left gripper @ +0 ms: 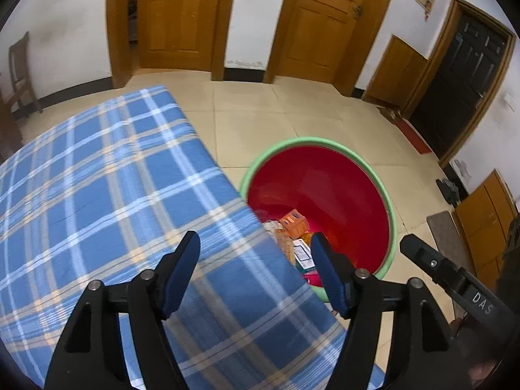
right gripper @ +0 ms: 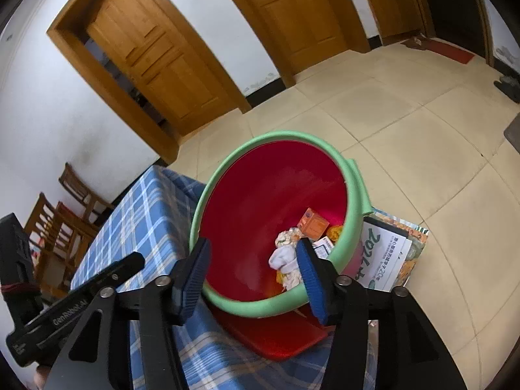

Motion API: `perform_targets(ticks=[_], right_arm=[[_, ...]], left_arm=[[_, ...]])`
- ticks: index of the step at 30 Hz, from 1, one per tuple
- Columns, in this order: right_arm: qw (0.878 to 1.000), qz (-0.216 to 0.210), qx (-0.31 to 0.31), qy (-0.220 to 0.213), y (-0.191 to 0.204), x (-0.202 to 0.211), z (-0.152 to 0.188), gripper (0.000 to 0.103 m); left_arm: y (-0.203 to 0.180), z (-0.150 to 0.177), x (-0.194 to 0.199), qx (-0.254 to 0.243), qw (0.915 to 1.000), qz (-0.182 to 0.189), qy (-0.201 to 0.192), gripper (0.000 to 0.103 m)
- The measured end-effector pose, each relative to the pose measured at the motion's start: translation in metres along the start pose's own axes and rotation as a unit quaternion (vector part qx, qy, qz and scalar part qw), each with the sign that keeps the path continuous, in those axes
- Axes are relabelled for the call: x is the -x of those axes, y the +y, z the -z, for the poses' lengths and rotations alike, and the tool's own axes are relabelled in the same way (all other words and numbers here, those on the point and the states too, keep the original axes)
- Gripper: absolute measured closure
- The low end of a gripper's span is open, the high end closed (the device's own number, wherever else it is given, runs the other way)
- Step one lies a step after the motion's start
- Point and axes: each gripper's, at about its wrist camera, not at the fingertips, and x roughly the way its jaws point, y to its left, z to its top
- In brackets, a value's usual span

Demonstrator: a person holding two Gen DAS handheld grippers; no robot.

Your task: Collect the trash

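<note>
The right gripper (right gripper: 252, 271) hangs with its jaws apart and nothing between them, just above the near rim of a red bin (right gripper: 276, 305). Ahead of its fingertips, inside, lie an orange box (right gripper: 312, 224) and crumpled white paper (right gripper: 286, 260). A blue checked tablecloth (right gripper: 143, 214) spreads to its left.
</note>
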Motion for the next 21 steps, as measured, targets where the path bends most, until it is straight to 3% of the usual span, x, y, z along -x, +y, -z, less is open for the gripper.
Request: perform_targets(ticks=[4,10,21], right_arm=[[1.0,0.001,0.016,0.0,0.014,0.002,0.005,0.033],[0.999,0.0,0.033,-0.003,0.033,0.008,0.013,0.028],[0.997,-0.011,0.073,-0.007,0.07,0.021,0.029,0.024]], left_arm=[[0.012,0.003,0.013,0.015,0.9998,-0.01,-0.007,0.029],[0.036,0.01,0.033,0.043,0.9987,-0.023,-0.017,0.023],[0.072,0.028,0.076,0.081,0.993,-0.071,-0.048,0.023]])
